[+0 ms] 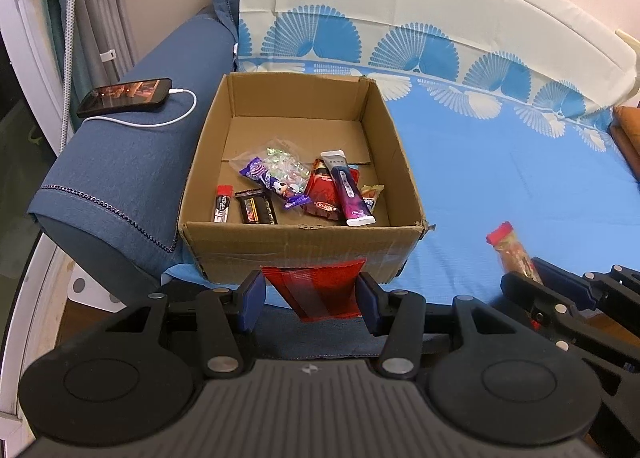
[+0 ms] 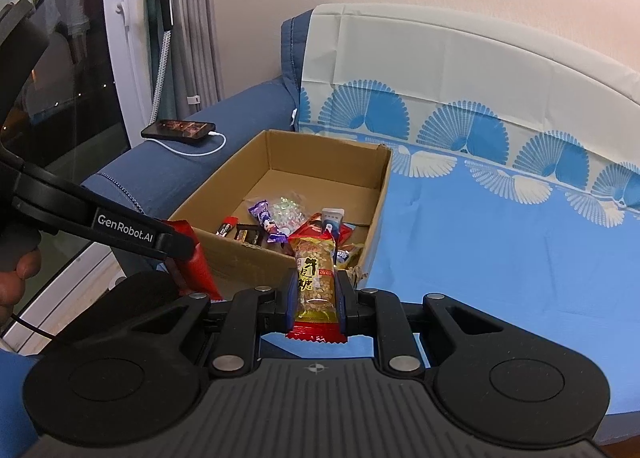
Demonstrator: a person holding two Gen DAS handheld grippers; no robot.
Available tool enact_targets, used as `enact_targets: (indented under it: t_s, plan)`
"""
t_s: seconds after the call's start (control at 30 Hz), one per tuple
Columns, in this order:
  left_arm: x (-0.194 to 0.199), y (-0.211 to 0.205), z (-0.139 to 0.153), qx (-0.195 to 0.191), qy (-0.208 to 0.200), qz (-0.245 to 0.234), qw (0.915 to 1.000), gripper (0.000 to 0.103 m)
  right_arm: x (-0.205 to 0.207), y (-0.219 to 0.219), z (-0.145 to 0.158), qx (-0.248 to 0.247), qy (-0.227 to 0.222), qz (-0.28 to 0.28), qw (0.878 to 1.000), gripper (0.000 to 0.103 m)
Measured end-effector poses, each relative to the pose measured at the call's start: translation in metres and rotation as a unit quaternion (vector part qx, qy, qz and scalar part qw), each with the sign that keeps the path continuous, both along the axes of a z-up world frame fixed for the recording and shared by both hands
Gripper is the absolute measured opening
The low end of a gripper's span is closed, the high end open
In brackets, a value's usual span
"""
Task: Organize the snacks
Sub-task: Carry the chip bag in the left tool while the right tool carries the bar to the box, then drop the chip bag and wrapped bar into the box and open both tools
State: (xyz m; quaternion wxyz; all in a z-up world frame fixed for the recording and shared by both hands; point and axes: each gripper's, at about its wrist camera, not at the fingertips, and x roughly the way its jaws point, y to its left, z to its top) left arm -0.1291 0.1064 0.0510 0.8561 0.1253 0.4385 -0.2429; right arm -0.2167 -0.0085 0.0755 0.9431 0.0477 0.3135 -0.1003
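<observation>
Your left gripper (image 1: pixel 312 290) clamps a red snack packet (image 1: pixel 320 290), your right gripper (image 2: pixel 318 290) a peanut candy bar (image 2: pixel 316 278), lower centre, beside the cardboard box (image 1: pixel 296 246)

My left gripper (image 1: pixel 312 290) has a shiny red packet (image 1: pixel 316 290), my right gripper (image 2: pixel 318 290) a yellow-and-red peanut bar (image 2: pixel 316 278), near the plain brown box (image 1: pixel 296 246) on the blue fan-print sheet (image 1: pixel 500 186).

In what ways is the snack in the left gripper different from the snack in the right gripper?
The red packet in the left gripper is plain, opaque red and wide; the peanut candy bar in the right gripper is narrower, see-through in the middle, with red ends and printed characters. The left jaws stand wider apart than the right ones. Both snacks are clamped between blue pads, just short of the cardboard box.
</observation>
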Motion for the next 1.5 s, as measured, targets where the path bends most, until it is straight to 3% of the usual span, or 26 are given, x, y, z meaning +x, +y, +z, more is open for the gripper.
enact_targets:
  t_s: [0.5,0.9,1.5]
  plan:
    - [0.017,-0.007,-0.013,0.007,0.021,0.003,0.9998,0.055,0.016,-0.004,-0.013,0.009,0.030,0.003,0.999,0.021]
    - [0.060,-0.010,-0.017,0.010,0.019,0.019,0.9996,0.055,0.045,-0.014,-0.019,0.008,0.051,-0.002,0.999,0.021]
    - [0.172,-0.064,-0.035,0.021,0.017,0.021,0.9994,0.055,0.164,-0.059,-0.038,0.037,0.060,0.001,0.998,0.021]
